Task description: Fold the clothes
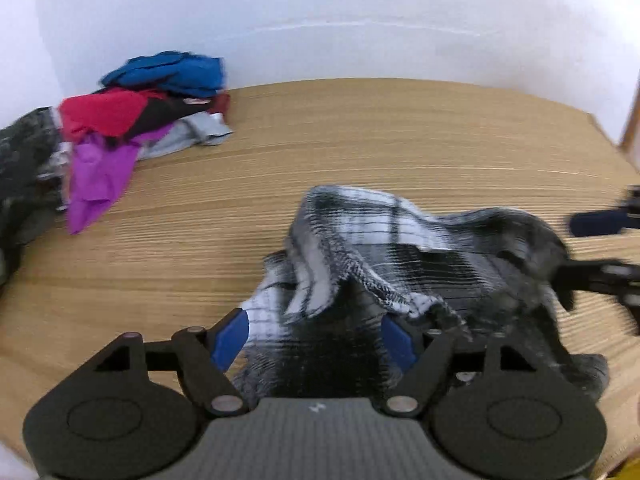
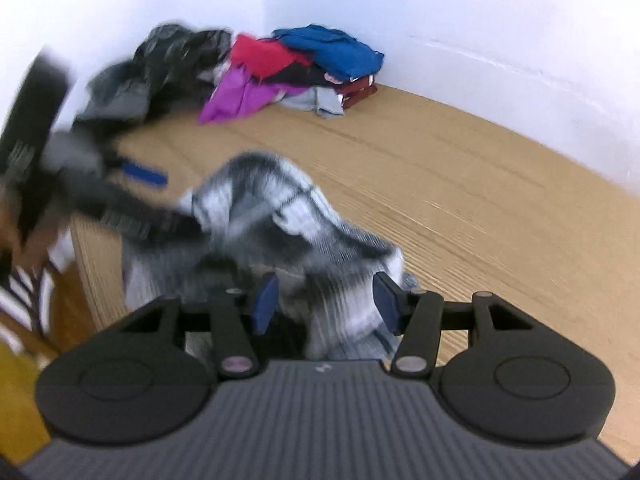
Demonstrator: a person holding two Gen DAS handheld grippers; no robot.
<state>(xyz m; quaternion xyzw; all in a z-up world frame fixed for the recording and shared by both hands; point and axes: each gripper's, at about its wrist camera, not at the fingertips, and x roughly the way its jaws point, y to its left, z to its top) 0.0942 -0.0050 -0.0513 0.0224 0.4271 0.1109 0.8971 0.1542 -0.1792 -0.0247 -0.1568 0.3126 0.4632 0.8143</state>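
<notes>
A black-and-white plaid garment (image 1: 384,264) lies crumpled on the wooden table (image 1: 360,140). My left gripper (image 1: 316,338) is open, its blue pads on either side of the cloth's near edge. The right gripper (image 1: 600,248) shows at the right edge of that view, at the garment's far end. In the right wrist view the plaid garment (image 2: 288,224) is blurred; my right gripper (image 2: 326,302) is open with cloth between its pads. The left gripper (image 2: 132,196) reaches in from the left there.
A pile of clothes (image 1: 132,120), blue, red, purple, grey and dark, sits in the back left corner against the white wall; it also shows in the right wrist view (image 2: 264,72). The table's left edge (image 2: 88,264) drops to a wooden chair.
</notes>
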